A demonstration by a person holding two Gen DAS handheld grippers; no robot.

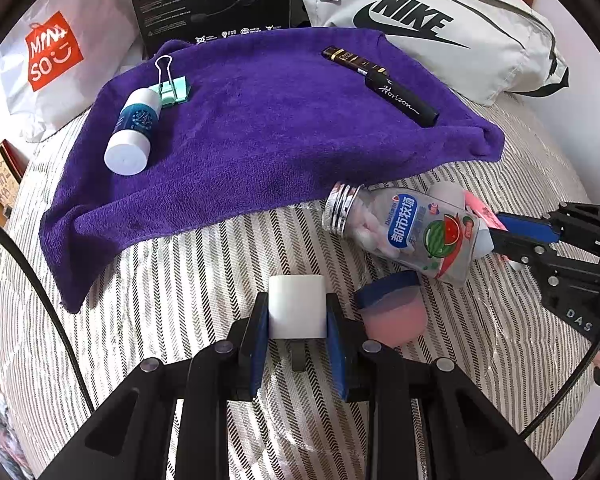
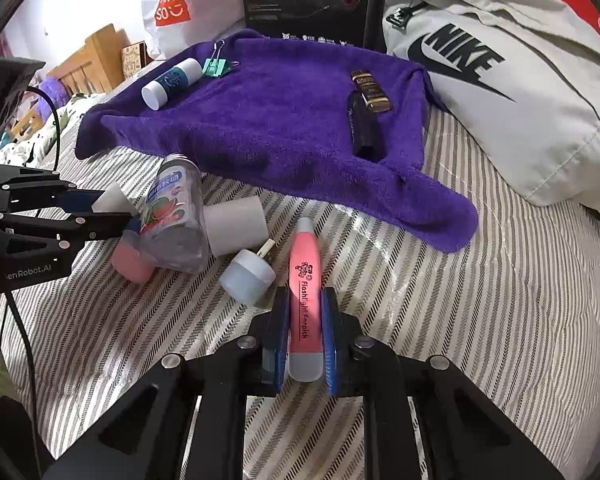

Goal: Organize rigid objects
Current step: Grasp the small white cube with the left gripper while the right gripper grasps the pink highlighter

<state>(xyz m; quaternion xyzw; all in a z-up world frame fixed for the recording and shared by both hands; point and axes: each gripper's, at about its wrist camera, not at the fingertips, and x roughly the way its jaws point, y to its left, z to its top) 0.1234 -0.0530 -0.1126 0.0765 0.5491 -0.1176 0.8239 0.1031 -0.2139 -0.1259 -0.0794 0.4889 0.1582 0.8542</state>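
Flashlight earpick (image 2: 305, 288), pink body with pale grey ends and black lettering down its side, sits clamped between the right gripper (image 2: 305, 316)'s blue pads, pointing straight ahead over the striped bedding (image 2: 480, 320). Left gripper (image 1: 297, 312) is squeezed onto a plain white cylinder (image 1: 297, 306). Just right of the left gripper lies a pink-and-blue jar (image 1: 392, 312), and past it a clear candy bottle (image 1: 404, 232) with a watermelon label. Further ahead the purple towel (image 1: 260, 136) carries a white tube (image 1: 134, 130), mint binder clip (image 1: 172, 88) and black pen (image 1: 400, 100).
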